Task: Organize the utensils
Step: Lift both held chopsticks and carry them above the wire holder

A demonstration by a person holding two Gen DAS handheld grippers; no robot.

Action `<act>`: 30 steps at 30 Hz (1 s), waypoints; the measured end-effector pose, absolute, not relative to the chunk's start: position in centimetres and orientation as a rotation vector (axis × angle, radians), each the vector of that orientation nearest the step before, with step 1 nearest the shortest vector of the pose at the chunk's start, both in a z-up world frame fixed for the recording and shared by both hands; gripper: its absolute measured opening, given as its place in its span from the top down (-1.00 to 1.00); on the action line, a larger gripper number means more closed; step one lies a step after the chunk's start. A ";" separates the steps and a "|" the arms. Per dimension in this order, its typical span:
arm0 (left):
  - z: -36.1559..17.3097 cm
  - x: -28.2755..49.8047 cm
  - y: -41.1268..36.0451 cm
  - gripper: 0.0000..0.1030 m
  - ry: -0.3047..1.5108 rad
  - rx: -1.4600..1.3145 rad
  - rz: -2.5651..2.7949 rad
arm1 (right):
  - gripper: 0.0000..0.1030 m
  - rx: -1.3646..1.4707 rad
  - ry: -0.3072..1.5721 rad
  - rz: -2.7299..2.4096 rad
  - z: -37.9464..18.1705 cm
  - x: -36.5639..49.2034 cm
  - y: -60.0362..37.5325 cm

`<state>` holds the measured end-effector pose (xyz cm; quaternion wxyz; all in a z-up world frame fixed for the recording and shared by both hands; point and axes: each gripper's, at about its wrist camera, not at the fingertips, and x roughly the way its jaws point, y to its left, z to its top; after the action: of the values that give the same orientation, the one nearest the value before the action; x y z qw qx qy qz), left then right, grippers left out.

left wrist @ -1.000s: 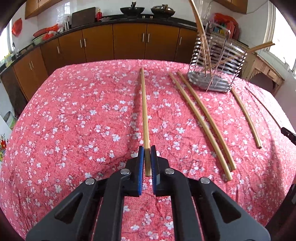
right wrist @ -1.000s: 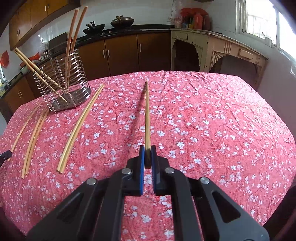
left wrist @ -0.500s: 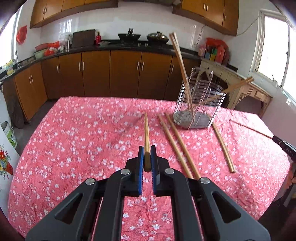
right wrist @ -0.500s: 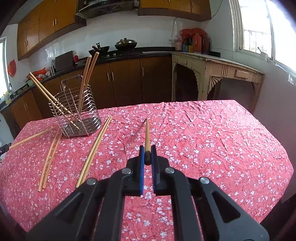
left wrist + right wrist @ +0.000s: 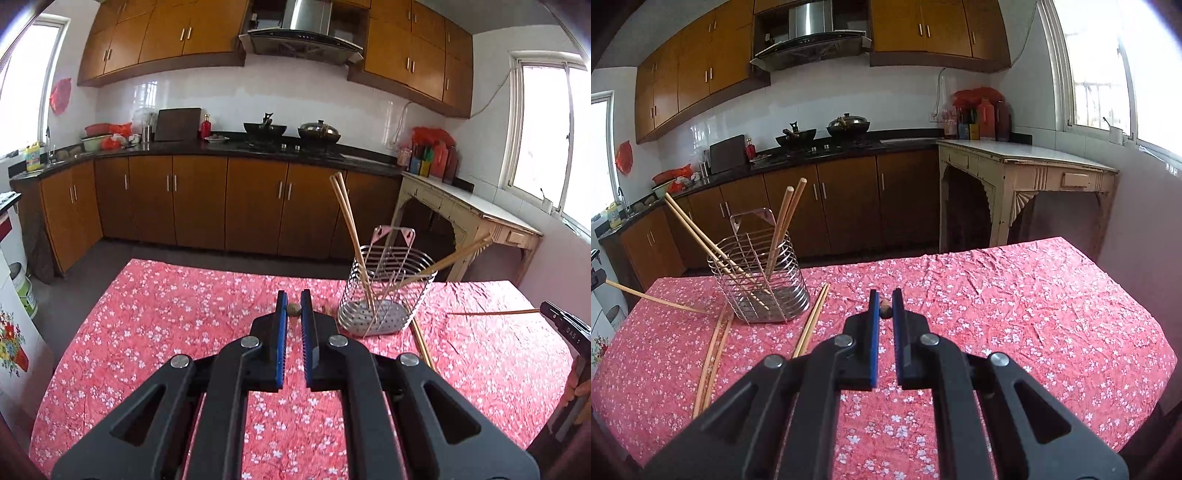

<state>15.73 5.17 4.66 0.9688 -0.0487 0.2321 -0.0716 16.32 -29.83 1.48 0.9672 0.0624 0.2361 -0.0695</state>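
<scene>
- We see the wire holder (image 5: 759, 284) standing on the tabletop (image 5: 1015, 295), left of the right gripper (image 5: 885, 308).
- Four chopsticks (image 5: 785, 218) lean inside it.
- Two chopstick pairs (image 5: 713, 354) lie on the tabletop before it.
- The kitchen counter (image 5: 849, 146) runs behind the tabletop.

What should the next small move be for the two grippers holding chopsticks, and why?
Probably carry both toward the wire holder and tip them in. The left gripper and right gripper each clamp a chopstick, seen end-on, lifted above the tablecloth; the holder already stands four.
</scene>
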 end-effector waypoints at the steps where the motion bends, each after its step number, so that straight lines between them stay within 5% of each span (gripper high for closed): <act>1: 5.0 15.9 5.1 0.86 0.462 -0.100 -0.144 | 0.85 0.124 0.468 -0.139 1.9 16.4 -29.8; 30: 10.2 16.4 3.3 0.86 0.377 -0.107 -0.160 | 0.85 0.213 0.345 0.026 11.1 16.1 -29.1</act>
<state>16.39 3.34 10.21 0.9777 -0.0533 0.1871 -0.0792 16.13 -29.07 11.10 0.9794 0.1060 0.1714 0.0128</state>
